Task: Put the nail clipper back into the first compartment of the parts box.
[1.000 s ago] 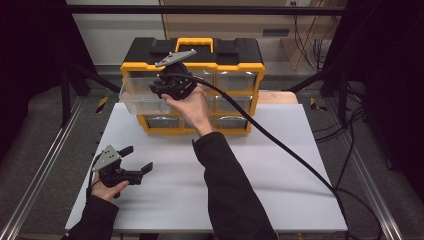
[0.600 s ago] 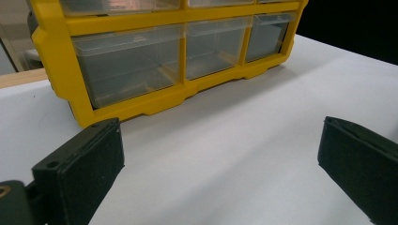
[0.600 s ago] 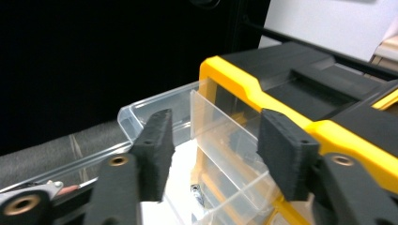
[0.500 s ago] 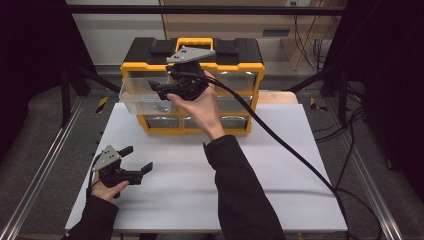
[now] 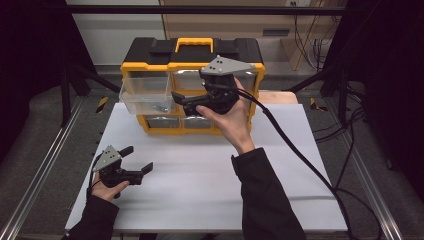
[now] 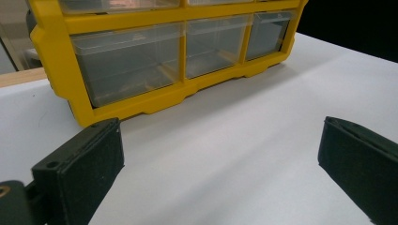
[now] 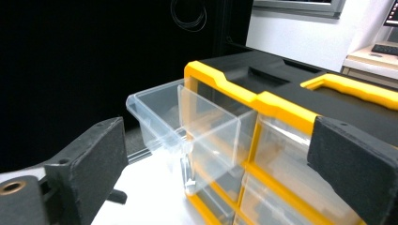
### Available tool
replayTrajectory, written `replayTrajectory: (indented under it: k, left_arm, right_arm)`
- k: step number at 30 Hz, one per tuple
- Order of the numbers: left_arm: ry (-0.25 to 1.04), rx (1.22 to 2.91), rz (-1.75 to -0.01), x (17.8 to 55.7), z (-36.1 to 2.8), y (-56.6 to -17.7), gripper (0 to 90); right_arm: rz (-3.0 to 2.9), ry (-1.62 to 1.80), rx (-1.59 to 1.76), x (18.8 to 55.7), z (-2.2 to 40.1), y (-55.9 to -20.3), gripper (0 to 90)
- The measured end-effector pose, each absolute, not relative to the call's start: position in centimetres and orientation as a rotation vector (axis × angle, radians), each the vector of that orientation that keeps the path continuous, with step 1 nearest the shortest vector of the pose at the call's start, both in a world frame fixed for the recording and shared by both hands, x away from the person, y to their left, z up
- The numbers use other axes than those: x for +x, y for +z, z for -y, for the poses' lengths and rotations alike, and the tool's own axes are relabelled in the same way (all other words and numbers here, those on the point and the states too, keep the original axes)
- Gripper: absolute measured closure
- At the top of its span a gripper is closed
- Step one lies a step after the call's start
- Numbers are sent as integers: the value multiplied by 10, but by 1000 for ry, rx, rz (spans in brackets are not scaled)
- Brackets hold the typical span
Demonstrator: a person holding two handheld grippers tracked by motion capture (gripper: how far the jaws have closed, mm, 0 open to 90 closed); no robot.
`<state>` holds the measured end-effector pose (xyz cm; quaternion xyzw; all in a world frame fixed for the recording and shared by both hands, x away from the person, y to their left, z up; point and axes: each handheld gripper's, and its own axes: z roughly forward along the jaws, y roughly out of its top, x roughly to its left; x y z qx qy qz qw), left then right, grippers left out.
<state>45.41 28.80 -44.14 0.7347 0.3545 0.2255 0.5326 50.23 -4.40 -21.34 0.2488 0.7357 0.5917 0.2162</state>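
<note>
Clear plastic drawer [image 5: 146, 94], smooth-walled and boxy, juts out of the top-left slot of the yellow-and-black plastic organiser cabinet [image 5: 192, 55] at the table's [image 5: 200, 180] far edge. Right tongs [image 5: 176, 95] raised before the cabinet front beside the drawer; jaws have just been opening, nothing between them. Left tongs [image 5: 138, 159] rest near the table's left edge, released, matte black pads wide apart.

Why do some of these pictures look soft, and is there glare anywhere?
In the high view the light falls on the white table while the surroundings stay nearly black. In the left gripper view the near black pads blur and the yellow organizer looks soft. In the right gripper view the pulled-out clear drawer catches pale reflections against a dark background.
</note>
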Motion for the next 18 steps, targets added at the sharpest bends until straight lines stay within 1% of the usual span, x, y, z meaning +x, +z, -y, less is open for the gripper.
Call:
replayTrajectory:
  k: [9,14,15,17,18]
  left_arm:
    - [540,1759,-842,454,-287,-442,3]
    - [539,1762,-843,454,-287,-442,3]
    - [539,1763,-843,454,-287,-442,3]
    - [539,1764,-844,454,-286,-442,3]
    - [539,1764,-844,454,-286,-442,3]
  right_arm:
    - [-2032,1625,719,487,72,-238,25]
    - [-2024,1613,756,479,95,-261,17]
    - [-2024,1613,756,479,95,-261,17]
    - [-2021,1615,777,475,107,-274,16]
    - [-2021,1615,777,475,107,-274,16]
